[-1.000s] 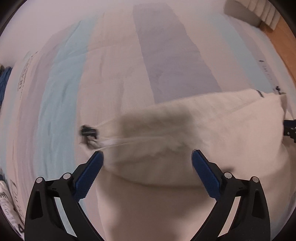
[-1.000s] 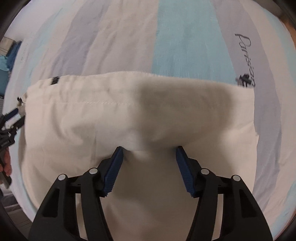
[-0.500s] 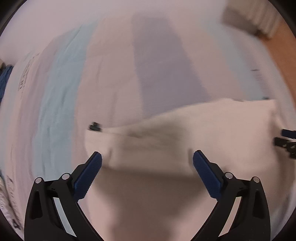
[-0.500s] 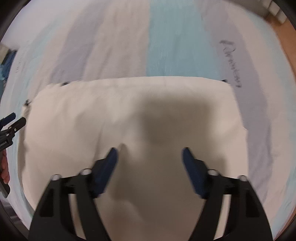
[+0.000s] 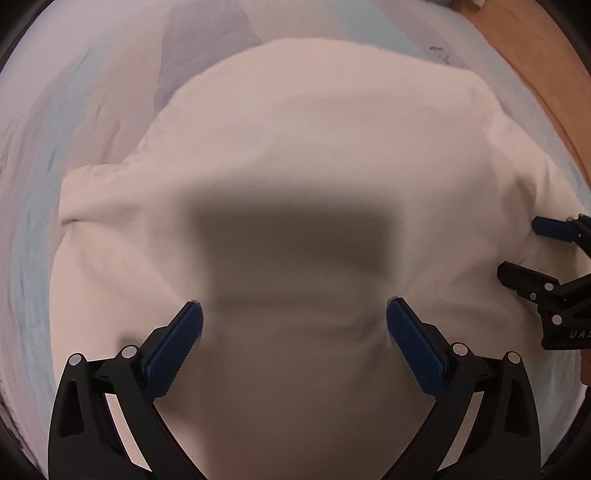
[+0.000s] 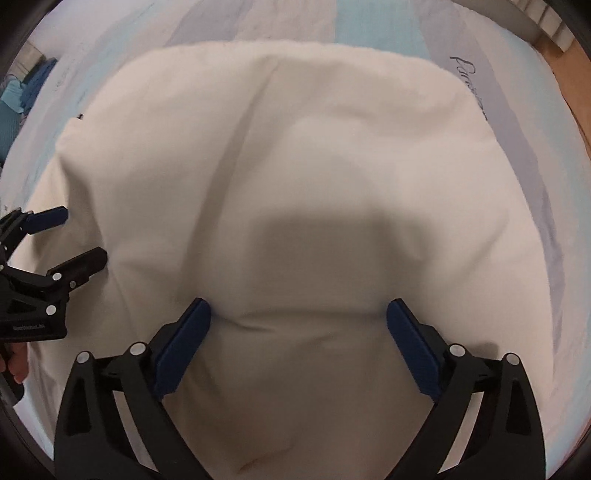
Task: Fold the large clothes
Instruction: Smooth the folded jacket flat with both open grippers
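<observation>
My left gripper (image 5: 294, 325) had its blue pads (image 5: 173, 350) spread wide, with nothing pinched between them; the cream cloth (image 5: 314, 155) lay under and between the two fingers, and their tips seemed to press down into it, though I could not tell for sure that they touched. My right gripper (image 6: 298, 325) stood the same way, spread wide and gripping nothing, its pads (image 6: 413, 354) dimpling a soft fold of the cloth (image 6: 295, 147) beneath them.

From the left camera I saw the right gripper (image 5: 546, 251) coming in over the cloth's right side, and from the right camera the left gripper (image 6: 55, 240) over the cloth's left side, so the two sat side by side above the same piece.

The cloth was bunched and wrinkled, and it filled most of both views. A grey shadow fell across its middle, just ahead of each tool. It lay on a bed sheet (image 6: 369, 22) striped in pale blue, lilac and cream, and its far edge stopped short of the sheet's far edge. Some script lettering (image 6: 467, 74) ran along the lilac stripe by the cloth's right far corner. Past the sheet's right edge I saw a wooden floor (image 5: 535, 55).
</observation>
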Demonstrator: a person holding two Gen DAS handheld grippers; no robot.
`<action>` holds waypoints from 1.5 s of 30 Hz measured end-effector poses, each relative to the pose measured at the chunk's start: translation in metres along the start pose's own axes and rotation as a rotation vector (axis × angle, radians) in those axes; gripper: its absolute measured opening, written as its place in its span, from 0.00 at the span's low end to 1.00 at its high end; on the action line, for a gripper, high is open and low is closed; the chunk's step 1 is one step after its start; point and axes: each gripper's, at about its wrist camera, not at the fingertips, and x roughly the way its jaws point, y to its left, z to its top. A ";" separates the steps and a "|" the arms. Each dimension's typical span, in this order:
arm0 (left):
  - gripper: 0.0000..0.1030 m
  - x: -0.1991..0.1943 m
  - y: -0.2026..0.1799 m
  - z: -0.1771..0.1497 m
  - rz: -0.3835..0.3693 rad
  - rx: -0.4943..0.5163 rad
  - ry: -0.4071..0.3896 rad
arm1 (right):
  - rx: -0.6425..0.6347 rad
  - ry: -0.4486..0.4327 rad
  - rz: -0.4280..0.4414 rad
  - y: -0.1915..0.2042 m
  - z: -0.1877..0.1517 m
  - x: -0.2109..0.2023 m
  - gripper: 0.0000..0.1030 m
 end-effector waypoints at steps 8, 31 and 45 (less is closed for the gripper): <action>0.95 0.006 -0.005 -0.008 0.042 0.009 0.004 | 0.013 0.010 -0.007 0.005 -0.001 0.009 0.93; 0.95 -0.038 -0.005 -0.104 0.005 -0.079 -0.081 | 0.051 -0.066 0.008 0.007 -0.066 -0.023 0.94; 0.94 -0.064 0.054 -0.112 -0.001 -0.204 -0.115 | 0.087 -0.080 0.007 0.013 -0.068 -0.005 0.94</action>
